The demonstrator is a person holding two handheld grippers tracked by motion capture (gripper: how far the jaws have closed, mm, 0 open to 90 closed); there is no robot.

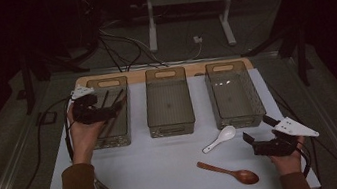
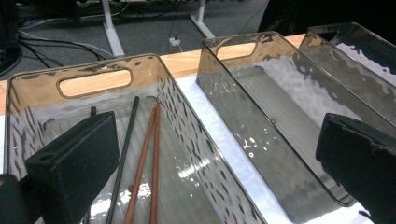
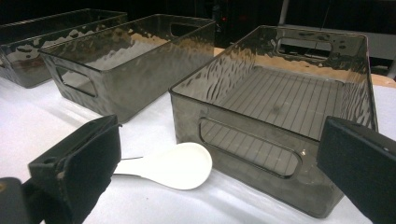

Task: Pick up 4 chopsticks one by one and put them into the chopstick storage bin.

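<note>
Smoky rippled plastic, wood, glossy white.
Translucent glossy bins; polished wooden spoon; smooth white spoon; matt white tabletop.
</note>
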